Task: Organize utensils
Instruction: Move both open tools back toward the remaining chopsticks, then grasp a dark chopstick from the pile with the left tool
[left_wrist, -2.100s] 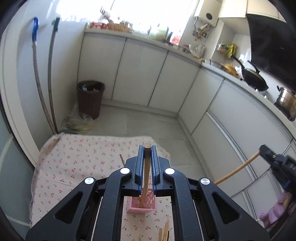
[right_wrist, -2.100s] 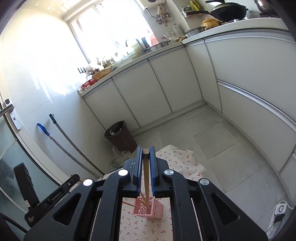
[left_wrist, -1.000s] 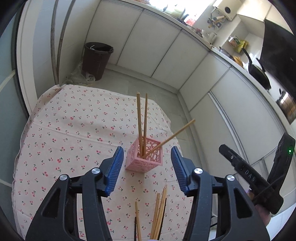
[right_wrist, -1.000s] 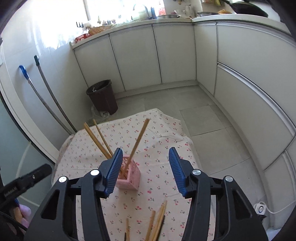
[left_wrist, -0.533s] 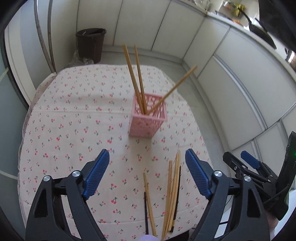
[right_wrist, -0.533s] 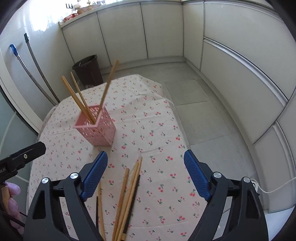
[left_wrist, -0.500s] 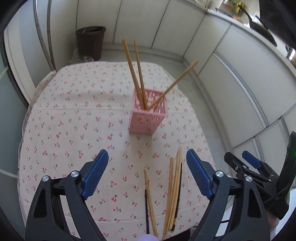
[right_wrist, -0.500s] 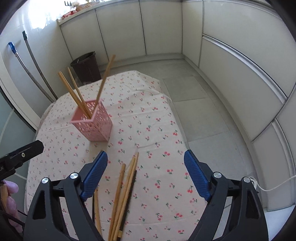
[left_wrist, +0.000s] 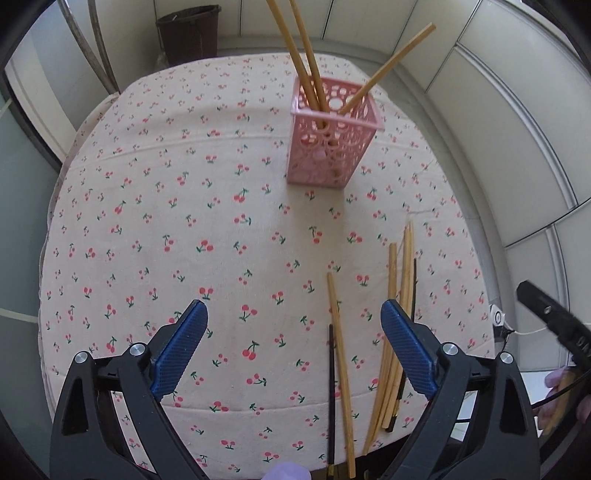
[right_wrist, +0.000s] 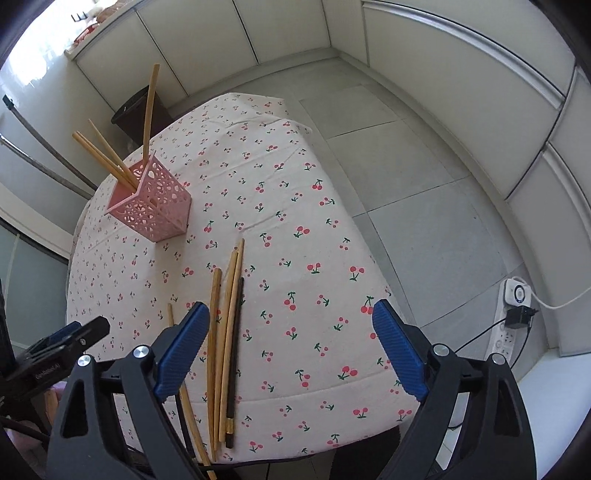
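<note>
A pink perforated holder (left_wrist: 325, 155) (right_wrist: 155, 210) stands on the cherry-print tablecloth (left_wrist: 166, 221) (right_wrist: 295, 177) with three wooden chopsticks (left_wrist: 306, 62) (right_wrist: 147, 107) leaning in it. Several loose chopsticks (left_wrist: 400, 295) (right_wrist: 223, 332), wooden and dark, lie near the table's front edge. My left gripper (left_wrist: 291, 314) hovers over the cloth, jaws opening, nothing between the pads; one wooden chopstick (left_wrist: 338, 332) lies under the gap. My right gripper (right_wrist: 290, 310) hangs just right of the loose bundle, jaws opening and empty.
A brown bin (left_wrist: 188, 29) (right_wrist: 136, 107) and two long handles (left_wrist: 92, 48) stand on the floor beyond the table. White cabinets (right_wrist: 461, 74) line the walls. A power strip (right_wrist: 517, 306) with cables lies on the floor to the right.
Both grippers let their chopsticks go into the pink holder and opened wide. Both then sank and tilted down toward the loose chopsticks at the near edge.
</note>
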